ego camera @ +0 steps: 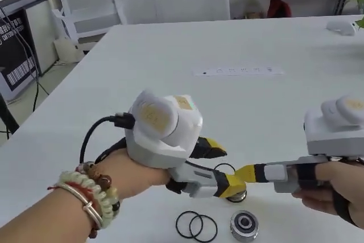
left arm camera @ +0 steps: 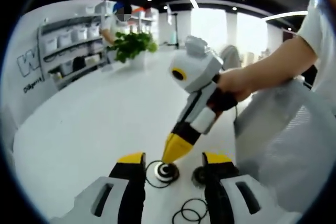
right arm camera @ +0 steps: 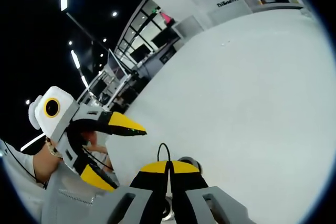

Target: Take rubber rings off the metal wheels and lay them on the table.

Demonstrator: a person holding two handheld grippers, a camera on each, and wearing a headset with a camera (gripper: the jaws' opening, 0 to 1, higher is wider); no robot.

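My right gripper point(right arm camera: 168, 167) is shut on a thin black rubber ring point(right arm camera: 163, 153), which loops up from between its yellow tips. Just behind those tips sits a metal wheel point(right arm camera: 189, 162). In the left gripper view the right gripper point(left arm camera: 176, 149) pinches the ring at a wheel point(left arm camera: 165, 172) on the table. My left gripper point(left arm camera: 173, 163) is open, with one jaw on either side of that wheel. In the head view the left gripper point(ego camera: 224, 169) and the right gripper point(ego camera: 239, 173) meet above the wheel point(ego camera: 237, 196).
Two loose black rings point(ego camera: 196, 226) lie overlapping at the table's near edge, beside a second metal wheel point(ego camera: 244, 224). A strip of paper point(ego camera: 239, 71) lies mid-table. White chairs point(ego camera: 187, 1) stand at the far side of the white table point(ego camera: 170, 83).
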